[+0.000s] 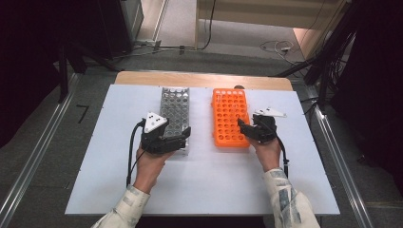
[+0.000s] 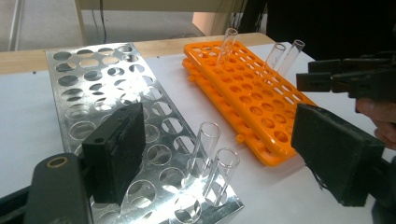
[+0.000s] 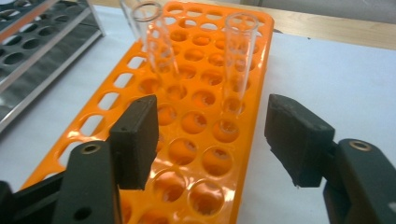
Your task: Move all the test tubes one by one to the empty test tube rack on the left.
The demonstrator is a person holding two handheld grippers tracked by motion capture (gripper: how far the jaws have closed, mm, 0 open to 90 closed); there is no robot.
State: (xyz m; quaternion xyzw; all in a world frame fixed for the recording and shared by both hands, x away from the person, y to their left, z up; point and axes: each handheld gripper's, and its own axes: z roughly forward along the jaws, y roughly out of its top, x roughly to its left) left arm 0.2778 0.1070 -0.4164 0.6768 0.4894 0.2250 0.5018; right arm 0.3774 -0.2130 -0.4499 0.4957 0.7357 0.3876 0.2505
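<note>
A silver metal rack and an orange plastic rack lie side by side on the white table. Two empty glass tubes stand in the metal rack's near right corner. My left gripper is open, its jaws on either side of these tubes without touching them; from above it hangs over the rack's near end. Three glass tubes stand in the orange rack. My right gripper is open just above that rack's near holes, short of two tubes. It sits at the rack's near right.
The white table top has free room in front of both racks and along its sides. A wooden strip runs along the far edge. Beyond it are floor, cables and dark stands.
</note>
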